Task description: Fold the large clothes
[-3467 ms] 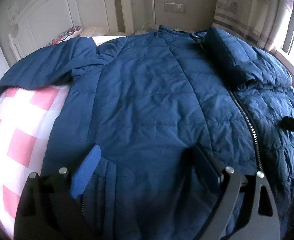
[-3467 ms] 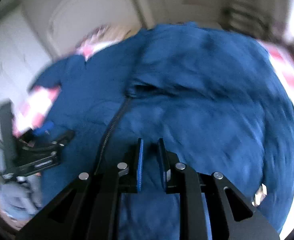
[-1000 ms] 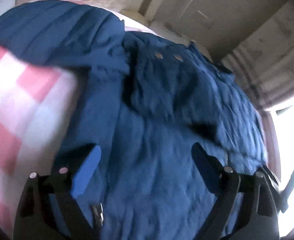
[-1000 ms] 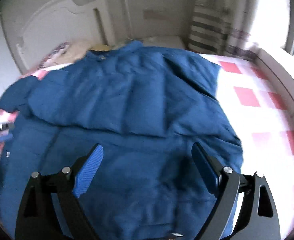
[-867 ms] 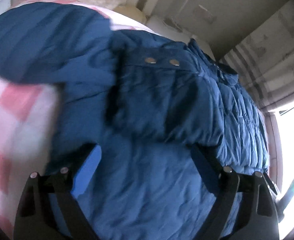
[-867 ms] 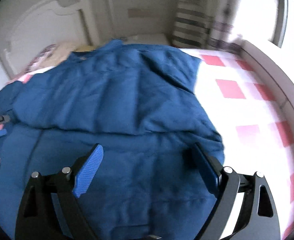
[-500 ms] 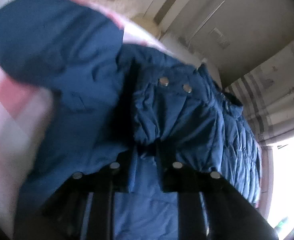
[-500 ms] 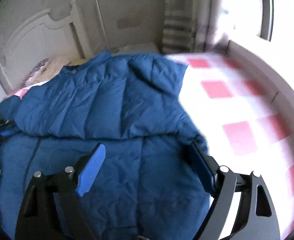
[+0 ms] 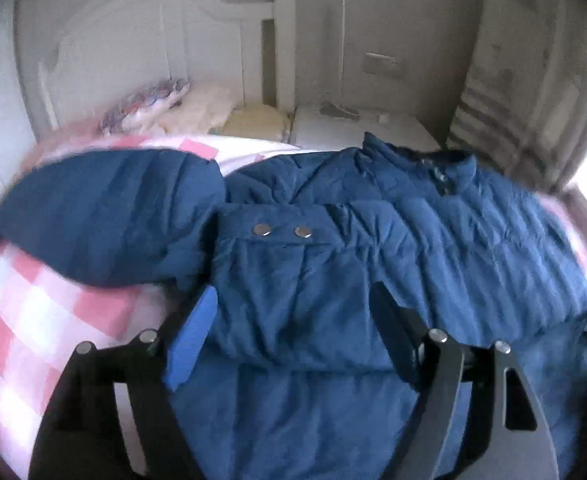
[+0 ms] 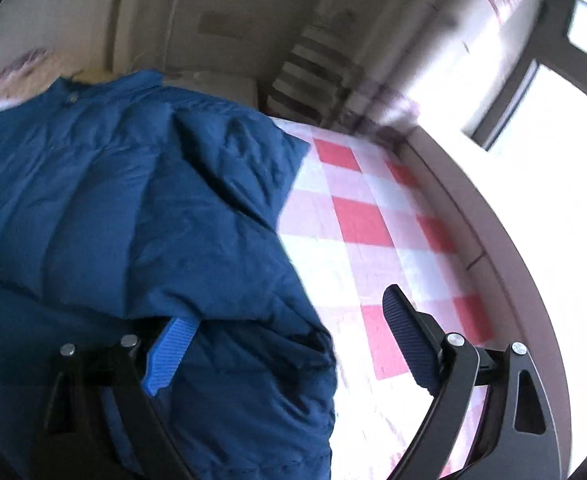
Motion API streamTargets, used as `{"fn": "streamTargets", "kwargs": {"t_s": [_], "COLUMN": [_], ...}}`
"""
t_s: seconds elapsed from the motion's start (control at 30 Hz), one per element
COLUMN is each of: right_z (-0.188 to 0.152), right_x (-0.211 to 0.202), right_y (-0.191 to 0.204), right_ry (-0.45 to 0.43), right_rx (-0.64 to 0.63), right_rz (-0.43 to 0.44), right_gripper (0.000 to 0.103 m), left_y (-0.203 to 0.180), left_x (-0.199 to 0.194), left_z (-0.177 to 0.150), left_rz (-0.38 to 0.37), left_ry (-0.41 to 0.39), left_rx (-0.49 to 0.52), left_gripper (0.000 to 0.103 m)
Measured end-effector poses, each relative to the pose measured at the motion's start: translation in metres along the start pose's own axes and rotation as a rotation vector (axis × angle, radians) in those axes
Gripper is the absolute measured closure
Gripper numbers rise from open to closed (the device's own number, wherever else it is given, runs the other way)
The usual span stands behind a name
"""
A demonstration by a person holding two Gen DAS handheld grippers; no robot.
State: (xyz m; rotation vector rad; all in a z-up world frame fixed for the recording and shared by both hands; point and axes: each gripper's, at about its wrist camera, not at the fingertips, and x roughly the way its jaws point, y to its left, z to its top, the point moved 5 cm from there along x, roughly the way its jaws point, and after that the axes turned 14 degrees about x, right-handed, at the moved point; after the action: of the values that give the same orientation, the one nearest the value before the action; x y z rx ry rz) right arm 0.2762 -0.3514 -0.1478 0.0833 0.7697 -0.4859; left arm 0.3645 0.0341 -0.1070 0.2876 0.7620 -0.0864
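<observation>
both jaws stand wide apart, holding nothing: the left gripper (image 9: 293,332) has let go of the fold it pinched half a second ago, and the right gripper (image 10: 289,344) straddles the coat's edge. one bed (image 10: 373,248), checked pink, carries one blue coat (image 9: 333,264), its sleeve (image 9: 105,216) draped left, two snaps (image 9: 281,231) showing.

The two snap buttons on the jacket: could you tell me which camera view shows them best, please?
The left wrist view: the snap buttons sit side by side on the jacket, unobstructed. The right wrist view shows only quilted fabric, not this pair.
</observation>
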Motion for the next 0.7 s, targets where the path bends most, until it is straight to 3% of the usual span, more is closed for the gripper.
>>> {"fn": "streamTargets", "kwargs": {"t_s": [0.03, 0.1, 0.17, 0.23, 0.33, 0.43, 0.57, 0.7], "right_z": [0.001, 0.002, 0.004, 0.005, 0.001, 0.000, 0.011, 0.026], "right_x": [0.002, 0.008, 0.011, 0.014, 0.005, -0.027, -0.066, -0.068], "right_y": [-0.007, -0.015, -0.023, -0.024, -0.023, -0.025, -0.003, 0.041], "right_ry": [0.013, 0.032, 0.045, 0.060, 0.100, 0.070, 0.015, 0.009], "right_rx": [0.035, 0.084, 0.124, 0.134, 0.126, 0.140, 0.117, 0.038], "right_rz": [0.014, 0.034, 0.037, 0.038, 0.040, 0.063, 0.163, 0.241], "right_gripper": [0.017, 0.017, 0.016, 0.016, 0.017, 0.016, 0.015, 0.015], "left_y": [0.004, 0.031, 0.059, 0.069, 0.048, 0.007, -0.023, -0.041], "left_x": [-0.002, -0.014, -0.025, -0.029, -0.027, -0.010, 0.027, 0.041], "left_z": [-0.001, -0.002, -0.006, -0.005, 0.005, 0.008, -0.007, -0.019], "left_rz": [0.031, 0.070, 0.064, 0.021, 0.020, 0.016, 0.016, 0.086], "left_ry": [-0.005, -0.049, -0.077, -0.077, -0.042, 0.002, 0.079, 0.102], "left_rx": [0.004, -0.111, -0.263, -0.310, -0.163, -0.007, 0.062, 0.140], "left_gripper": [0.025, 0.025, 0.025, 0.025, 0.024, 0.014, 0.014, 0.012]}}
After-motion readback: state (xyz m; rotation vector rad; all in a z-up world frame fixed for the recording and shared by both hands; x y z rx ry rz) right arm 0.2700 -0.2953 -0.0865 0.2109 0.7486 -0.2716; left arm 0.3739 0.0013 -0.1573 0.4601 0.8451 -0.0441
